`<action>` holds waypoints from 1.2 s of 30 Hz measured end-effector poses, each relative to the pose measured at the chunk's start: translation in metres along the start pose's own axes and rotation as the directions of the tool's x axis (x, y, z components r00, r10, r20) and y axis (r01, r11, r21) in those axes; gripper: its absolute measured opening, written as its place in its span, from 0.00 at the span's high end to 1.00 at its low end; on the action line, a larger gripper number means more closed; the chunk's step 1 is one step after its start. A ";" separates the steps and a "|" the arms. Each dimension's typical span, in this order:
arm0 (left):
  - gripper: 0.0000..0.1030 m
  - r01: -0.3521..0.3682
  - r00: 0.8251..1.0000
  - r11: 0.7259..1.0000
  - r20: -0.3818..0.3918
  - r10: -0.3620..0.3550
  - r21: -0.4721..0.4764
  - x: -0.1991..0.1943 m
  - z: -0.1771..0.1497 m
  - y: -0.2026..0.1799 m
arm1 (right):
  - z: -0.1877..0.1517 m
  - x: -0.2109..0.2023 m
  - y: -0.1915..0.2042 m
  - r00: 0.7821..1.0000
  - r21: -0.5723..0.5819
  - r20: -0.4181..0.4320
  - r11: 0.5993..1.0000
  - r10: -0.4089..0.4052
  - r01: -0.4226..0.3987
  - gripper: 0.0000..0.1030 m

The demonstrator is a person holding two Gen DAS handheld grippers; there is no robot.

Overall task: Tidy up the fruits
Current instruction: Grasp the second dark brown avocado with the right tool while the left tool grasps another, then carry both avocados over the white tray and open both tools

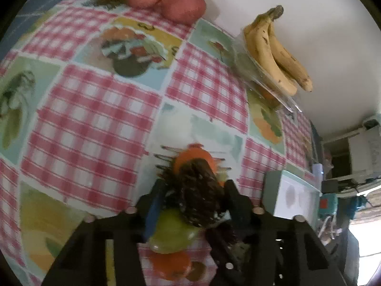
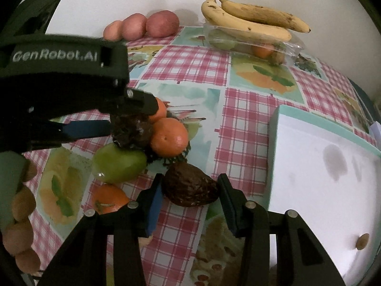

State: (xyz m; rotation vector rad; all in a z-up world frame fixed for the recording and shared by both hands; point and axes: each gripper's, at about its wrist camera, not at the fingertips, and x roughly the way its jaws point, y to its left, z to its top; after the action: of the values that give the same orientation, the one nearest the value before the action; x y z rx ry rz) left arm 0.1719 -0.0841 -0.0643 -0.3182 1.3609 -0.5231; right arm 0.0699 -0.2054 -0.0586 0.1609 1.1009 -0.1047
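Two dark brown avocados lie in a small heap of fruit on the checked tablecloth. In the left wrist view one avocado (image 1: 197, 190) sits between the black fingers of my left gripper (image 1: 195, 186), which is shut on it. The right wrist view shows that same left gripper (image 2: 132, 119) clamped on its avocado (image 2: 131, 131) from the left side. My right gripper (image 2: 190, 181) is shut on the second avocado (image 2: 190, 190), which rests on the cloth. A green fruit (image 2: 119, 162) and an orange (image 2: 169, 138) touch the heap.
A white tray with a teal rim (image 2: 281, 119) stands at the right, with one small brown fruit inside. Bananas (image 2: 250, 21) lie on a clear plastic box (image 2: 293, 47) by the wall. Three reddish fruits (image 2: 162, 23) line the back. Small brown fruits (image 2: 21, 202) crowd the left.
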 end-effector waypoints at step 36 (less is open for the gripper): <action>0.62 -0.004 0.985 0.996 0.173 0.020 -0.091 -0.084 -0.030 0.026 | -0.023 -0.071 -0.026 0.998 0.206 0.044 0.977 -0.055 0.045 0.54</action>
State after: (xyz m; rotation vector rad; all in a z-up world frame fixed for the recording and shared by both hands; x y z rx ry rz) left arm 0.1371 -0.0157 -0.0129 -0.4198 1.2180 -0.4146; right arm 0.0140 -0.2265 -0.0074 0.3143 1.0442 -0.2665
